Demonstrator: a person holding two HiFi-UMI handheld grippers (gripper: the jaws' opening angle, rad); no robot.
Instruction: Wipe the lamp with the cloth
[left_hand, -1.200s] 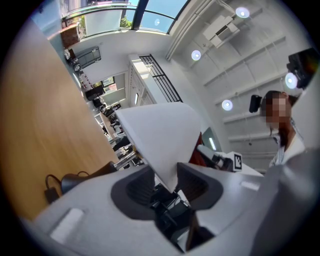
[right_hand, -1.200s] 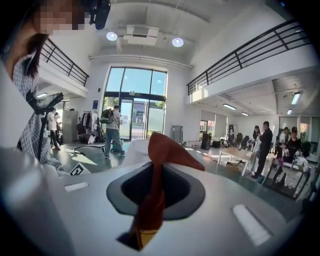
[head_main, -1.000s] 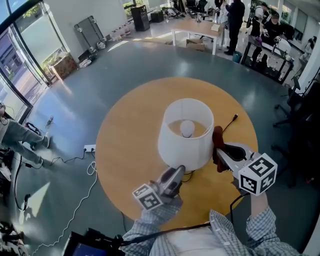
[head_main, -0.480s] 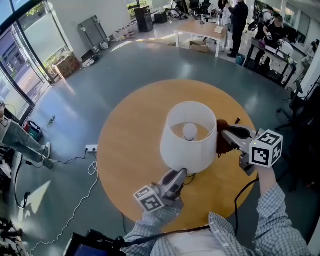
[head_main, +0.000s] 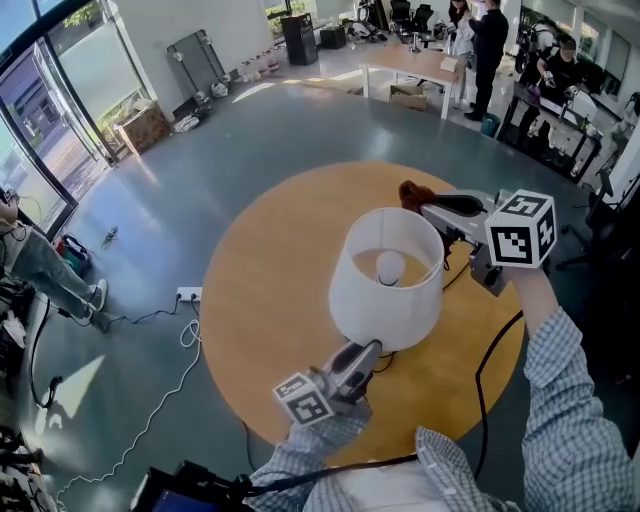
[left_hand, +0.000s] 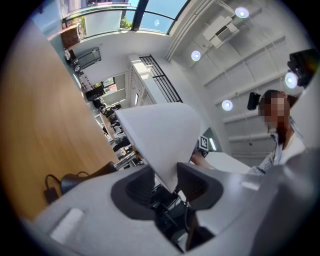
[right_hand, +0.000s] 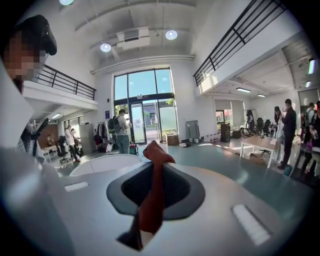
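Note:
A lamp with a white shade (head_main: 388, 285) and a bare bulb (head_main: 389, 266) stands on the round wooden table (head_main: 265, 300). My left gripper (head_main: 364, 352) is shut on the shade's near lower rim; in the left gripper view the white shade (left_hand: 159, 137) edge is pinched between the pads, left gripper (left_hand: 168, 181). My right gripper (head_main: 428, 207) is held above the shade's far right rim, shut on a red-brown cloth (head_main: 414, 193). In the right gripper view the cloth (right_hand: 152, 200) hangs between the jaws, and the shade's rim (right_hand: 102, 163) lies beyond it.
A black cord (head_main: 482, 375) runs over the table's right side and off its edge. A white power strip (head_main: 187, 294) with cables lies on the floor at left. People, desks and chairs (head_main: 480, 50) stand at the back right. A person (head_main: 40, 270) is at the left edge.
My right gripper has carried the cloth up and away from the shade's right side to above its far rim. The left gripper has kept its hold on the lower rim.

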